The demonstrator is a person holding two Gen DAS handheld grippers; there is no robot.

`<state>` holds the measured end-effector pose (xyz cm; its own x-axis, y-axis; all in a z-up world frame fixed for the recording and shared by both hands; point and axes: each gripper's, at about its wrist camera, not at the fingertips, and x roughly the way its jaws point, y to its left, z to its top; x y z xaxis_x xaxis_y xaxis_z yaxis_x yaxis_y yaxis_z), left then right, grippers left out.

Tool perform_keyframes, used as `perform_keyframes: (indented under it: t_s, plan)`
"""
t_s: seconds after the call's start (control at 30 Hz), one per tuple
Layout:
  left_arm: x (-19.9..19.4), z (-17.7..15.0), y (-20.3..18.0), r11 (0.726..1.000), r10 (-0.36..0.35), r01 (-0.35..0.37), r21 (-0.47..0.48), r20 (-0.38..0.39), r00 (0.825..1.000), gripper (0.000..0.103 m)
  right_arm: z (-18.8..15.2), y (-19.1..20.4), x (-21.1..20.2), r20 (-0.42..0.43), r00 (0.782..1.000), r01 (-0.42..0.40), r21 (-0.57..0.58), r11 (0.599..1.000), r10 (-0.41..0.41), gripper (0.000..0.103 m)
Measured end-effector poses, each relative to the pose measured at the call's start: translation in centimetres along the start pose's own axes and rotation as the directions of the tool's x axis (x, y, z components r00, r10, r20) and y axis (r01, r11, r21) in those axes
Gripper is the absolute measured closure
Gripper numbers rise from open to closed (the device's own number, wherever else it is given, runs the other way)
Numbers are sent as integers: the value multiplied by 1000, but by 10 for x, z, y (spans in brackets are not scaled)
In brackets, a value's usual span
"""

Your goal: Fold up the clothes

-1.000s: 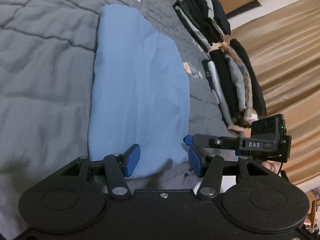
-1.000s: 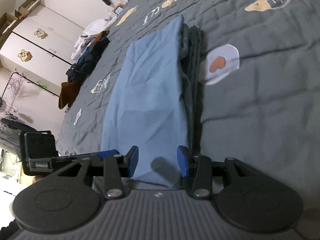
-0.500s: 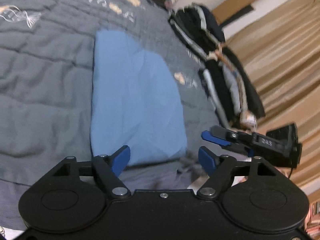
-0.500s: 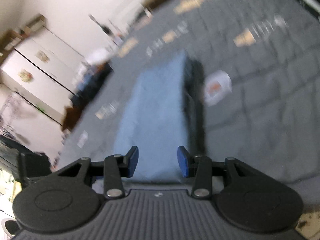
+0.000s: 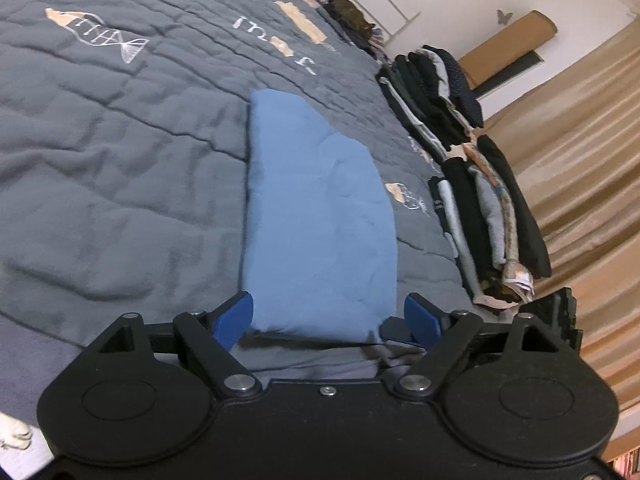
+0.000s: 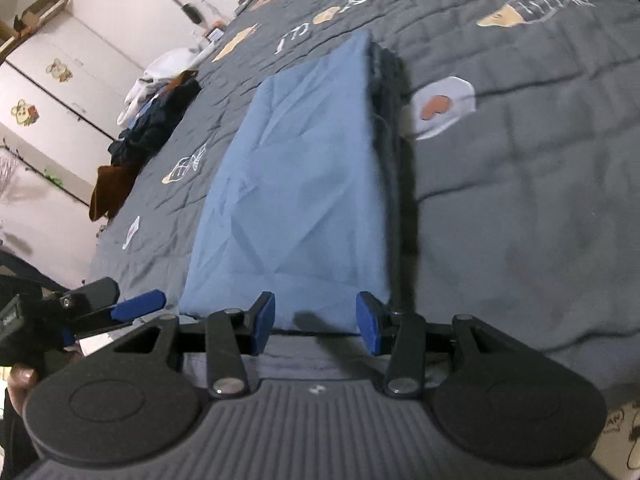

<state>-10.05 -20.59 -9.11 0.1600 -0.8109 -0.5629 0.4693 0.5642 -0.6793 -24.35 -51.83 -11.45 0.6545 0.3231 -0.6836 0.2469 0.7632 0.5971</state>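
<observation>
A grey quilted bedspread (image 5: 120, 152) printed with small motifs; beige curtains (image 5: 580, 152); white cupboards (image 6: 52, 92) with animal stickers.

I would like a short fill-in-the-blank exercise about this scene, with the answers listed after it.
1. The folded garment on the quilt is ___ in colour.
2. Both the left gripper and the right gripper have their jaws ___.
3. In the left wrist view, the stacks of folded clothes lie to the ___ of the garment.

Answers: blue; open; right

Grey quilted bed (image 5: 120, 160), tan curtains (image 5: 580, 160), white wardrobe (image 6: 44, 92) against pale walls.
</observation>
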Motion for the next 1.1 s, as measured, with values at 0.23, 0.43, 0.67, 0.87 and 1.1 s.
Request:
perform_keyframes:
  t_s: [0.23, 0.43, 0.67, 0.87, 1.1]
  plan:
    - [-11, 1, -7, 999, 30, -32, 43, 51, 998, 14, -10, 6, -9, 41, 999, 31, 11, 999, -31, 59]
    - [-12, 3, -18, 992, 89, -96, 87, 77, 993, 11, -9, 20, -21, 123, 988, 93, -16, 996, -90, 53]
    - [-11, 0, -33, 954, 207, -233, 190, 146, 967, 2, -13, 34, -26, 171, 973, 164, -51, 985, -153, 45]
    - [-9, -2, -44, 879, 350, -399, 259, 216, 911, 0, -14, 49, -29, 217, 953, 243, -127, 962, -212, 39]
    - [-10, 3, -62, 841, 381, -440, 315, 232, 895, 0, -14, 68, -27, 199, 951, 265, -130, 955, -237, 39]
